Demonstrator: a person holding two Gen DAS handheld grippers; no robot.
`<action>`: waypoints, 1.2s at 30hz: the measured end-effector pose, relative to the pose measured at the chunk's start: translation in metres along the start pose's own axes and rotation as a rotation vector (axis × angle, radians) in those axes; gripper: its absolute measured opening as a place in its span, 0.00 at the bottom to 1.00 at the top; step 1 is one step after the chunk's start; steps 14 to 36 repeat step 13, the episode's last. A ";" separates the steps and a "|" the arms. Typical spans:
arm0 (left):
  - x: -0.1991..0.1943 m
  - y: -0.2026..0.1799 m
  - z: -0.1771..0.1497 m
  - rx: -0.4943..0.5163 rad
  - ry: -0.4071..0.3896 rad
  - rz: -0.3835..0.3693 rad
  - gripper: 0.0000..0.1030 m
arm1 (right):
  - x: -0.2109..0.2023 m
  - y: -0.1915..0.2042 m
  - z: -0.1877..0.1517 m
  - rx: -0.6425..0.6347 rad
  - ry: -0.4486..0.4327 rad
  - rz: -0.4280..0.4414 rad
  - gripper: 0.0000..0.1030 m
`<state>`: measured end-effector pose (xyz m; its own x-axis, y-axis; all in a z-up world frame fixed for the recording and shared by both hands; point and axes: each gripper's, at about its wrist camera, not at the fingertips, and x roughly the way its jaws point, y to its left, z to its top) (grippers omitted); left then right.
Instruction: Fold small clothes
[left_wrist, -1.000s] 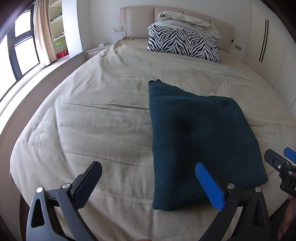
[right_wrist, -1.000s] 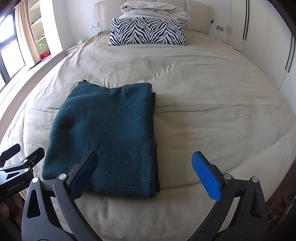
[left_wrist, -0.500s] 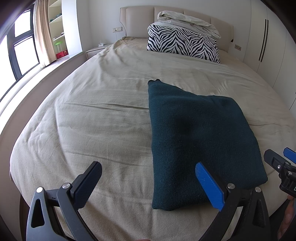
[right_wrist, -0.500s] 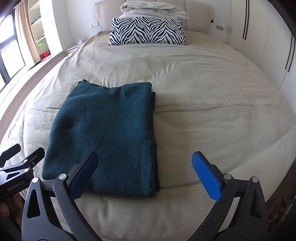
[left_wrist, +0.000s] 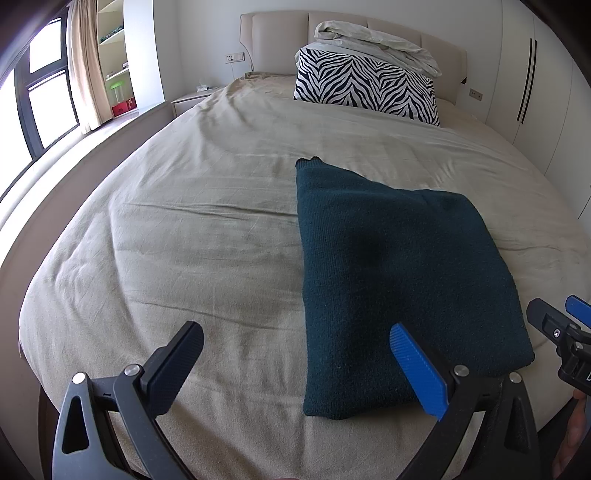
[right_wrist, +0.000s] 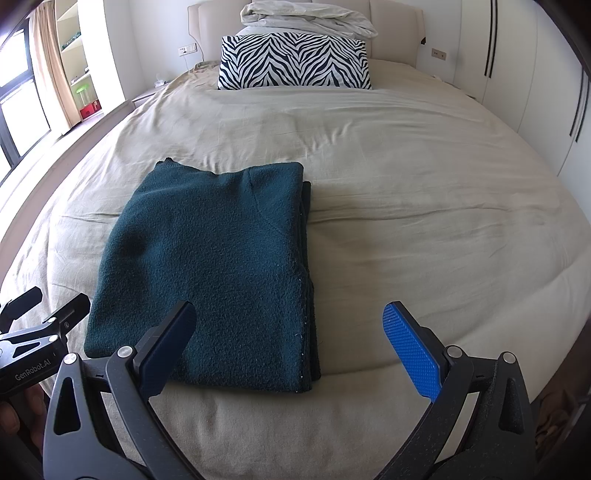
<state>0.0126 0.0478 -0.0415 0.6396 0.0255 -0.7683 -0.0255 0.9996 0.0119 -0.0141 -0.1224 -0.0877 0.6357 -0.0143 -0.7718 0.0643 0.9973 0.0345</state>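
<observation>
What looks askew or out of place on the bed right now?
Little stands out. The dark green sweater lies folded flat on the bed, though its far-left corner pokes past the fold and lower layers peek out along the right edge. Both grippers are open, clear of it.

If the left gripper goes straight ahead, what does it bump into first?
Probably the beige bedsheet: the open left gripper points across bare bed, with the folded dark green sweater just right of its line. Depth is uncertain.
</observation>
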 end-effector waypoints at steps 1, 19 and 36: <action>0.000 0.000 0.000 0.000 0.000 -0.001 1.00 | 0.000 0.000 -0.001 0.000 0.000 0.000 1.00; 0.001 -0.003 -0.003 0.000 -0.004 -0.001 1.00 | 0.000 0.000 -0.002 0.002 0.002 0.000 1.00; 0.001 -0.003 -0.003 0.000 -0.004 -0.001 1.00 | 0.000 0.000 -0.002 0.002 0.002 0.000 1.00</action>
